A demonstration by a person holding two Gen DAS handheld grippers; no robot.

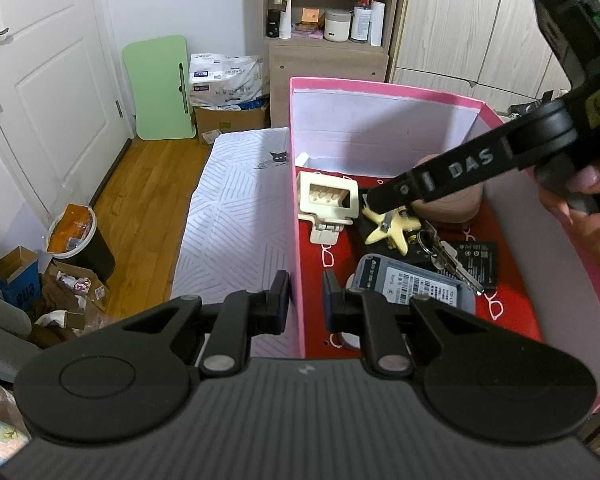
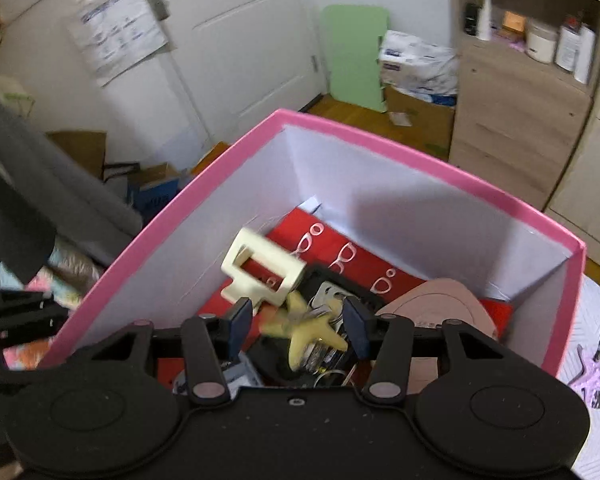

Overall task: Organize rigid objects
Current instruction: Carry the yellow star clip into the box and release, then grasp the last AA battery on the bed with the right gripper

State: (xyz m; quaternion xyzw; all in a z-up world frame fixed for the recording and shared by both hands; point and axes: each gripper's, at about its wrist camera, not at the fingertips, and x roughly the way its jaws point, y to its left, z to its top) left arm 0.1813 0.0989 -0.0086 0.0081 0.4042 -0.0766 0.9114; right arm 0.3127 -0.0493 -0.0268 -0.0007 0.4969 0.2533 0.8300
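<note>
- We are clamping the left gripper [image 1: 306, 300] jaws on the pink box [image 1: 296, 216] wall, probably to steady it.
- We are holding the right gripper [image 2: 298, 330] jaws apart over the yellow star clip [image 2: 306, 334], which is lying loose inside the box on the keys [image 1: 446, 256].

A pink box [image 1: 380, 90] with white inner walls stands open on the bed. On its red floor lie a cream hair claw [image 1: 327, 200], a yellow star-shaped clip [image 1: 392, 226], keys [image 1: 446, 254], a grey phone [image 1: 412, 286], and, possibly, a flat battery [image 1: 478, 256].
</note>
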